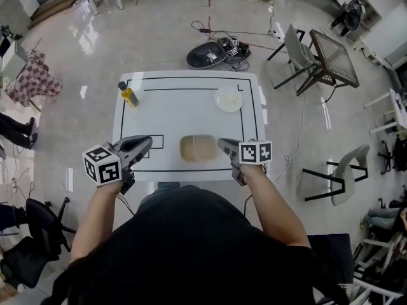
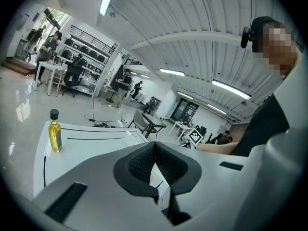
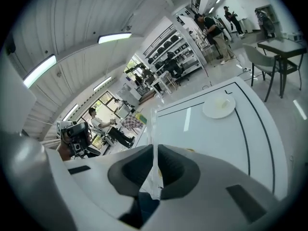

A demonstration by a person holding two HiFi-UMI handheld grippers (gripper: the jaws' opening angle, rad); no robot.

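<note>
Tan bag (image 1: 198, 147); yellow bottle (image 1: 129, 94)

There's room to pass across the table's (image 1: 184, 116) middle. A bottle (image 1: 128, 94) blocks the far left corner, a plate (image 1: 228, 100) the far right, a bag (image 1: 198, 148) the near centre.

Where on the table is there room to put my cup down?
The middle of the table is bare, between the oil bottle and the plate. The front edge is crowded: the bag sits there between the left gripper and right gripper.
</note>
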